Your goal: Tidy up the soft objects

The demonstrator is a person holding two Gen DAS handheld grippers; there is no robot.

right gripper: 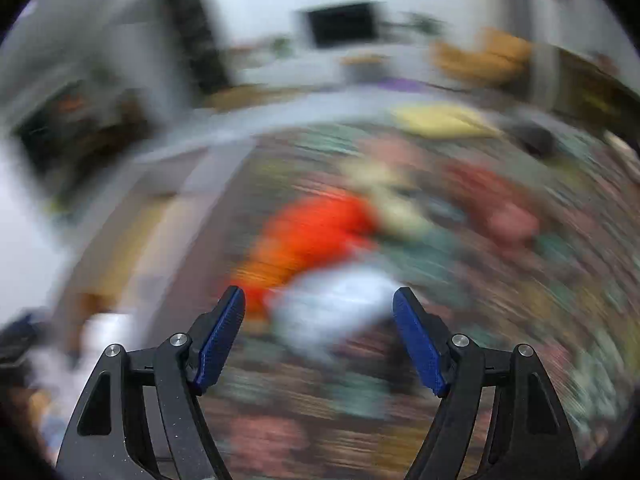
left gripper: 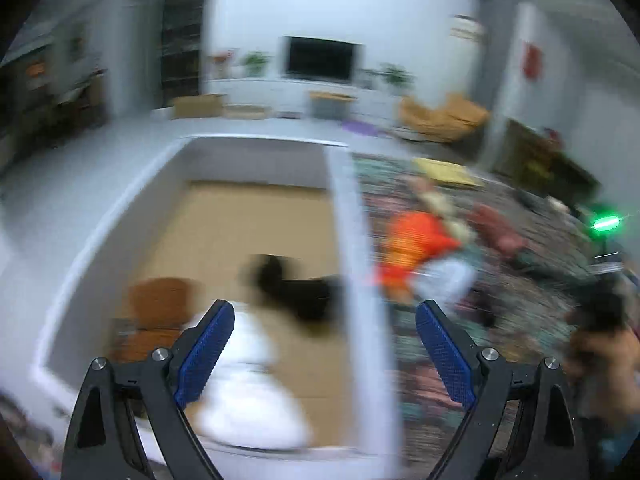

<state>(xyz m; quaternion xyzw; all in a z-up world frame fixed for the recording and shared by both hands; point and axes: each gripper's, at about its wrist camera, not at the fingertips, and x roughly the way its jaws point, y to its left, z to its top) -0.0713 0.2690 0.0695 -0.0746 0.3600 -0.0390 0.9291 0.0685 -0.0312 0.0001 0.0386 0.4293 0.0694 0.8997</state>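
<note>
The patterned rug (left gripper: 500,280) fills the right of the scene, and on it, well to the right of the bin wall, lies the pile of soft things not yet sorted: an orange soft toy (left gripper: 416,240) with a pale blue-white item (left gripper: 444,276) touching its near side, and a reddish item (left gripper: 500,232) farther right. The white bin (left gripper: 348,208) with its cardboard floor takes up the left; inside it already sit a white soft item (left gripper: 248,380) near the front, a black one (left gripper: 296,292) against the right wall, and a brown one (left gripper: 160,304) to the left. The left gripper (left gripper: 325,354) hangs released above the bin's right wall, nothing between its blue pads. The right gripper (right gripper: 319,334) is likewise spread and empty, aimed at the pale item on the rug, seen through heavy blur. The main risk, as I judge it, is speed: a fast sweep could close on the orange toy and the pale item together, or pinch rug pile. A smaller risk is the left gripper clipping the bin wall directly beneath it.
</note>
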